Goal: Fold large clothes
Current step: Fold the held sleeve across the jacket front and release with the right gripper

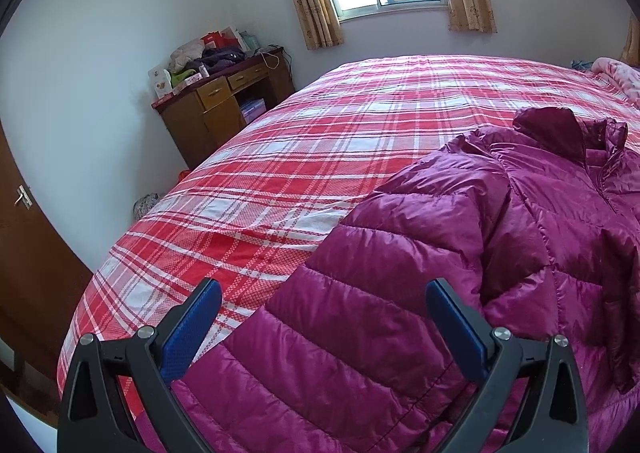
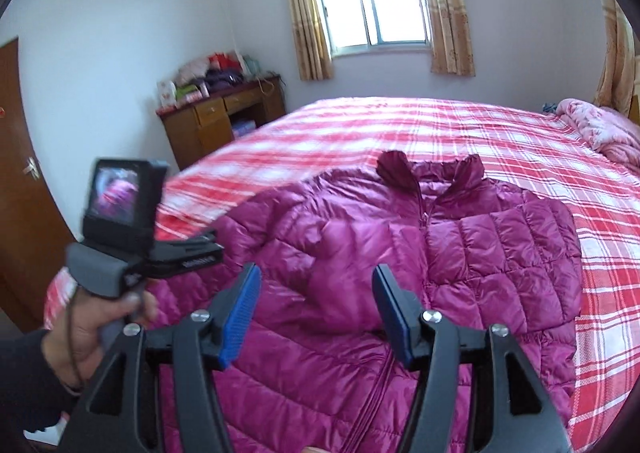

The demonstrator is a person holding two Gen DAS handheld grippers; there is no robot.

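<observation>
The puffer jacket (image 1: 440, 293) is cut off below the gripper fingers; the left hand (image 2: 104, 325) is blurred.

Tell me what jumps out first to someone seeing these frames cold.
The shiny magenta quilted puffer jacket dominates, spread front-up with its collar toward the window, on the bed's red-and-white plaid cover. In the foreground, the blue-padded right gripper hangs open above the jacket's zipper, nothing between its pads; the left gripper is open over the jacket's near edge. A cluttered brown wooden desk stands in the far corner.
</observation>
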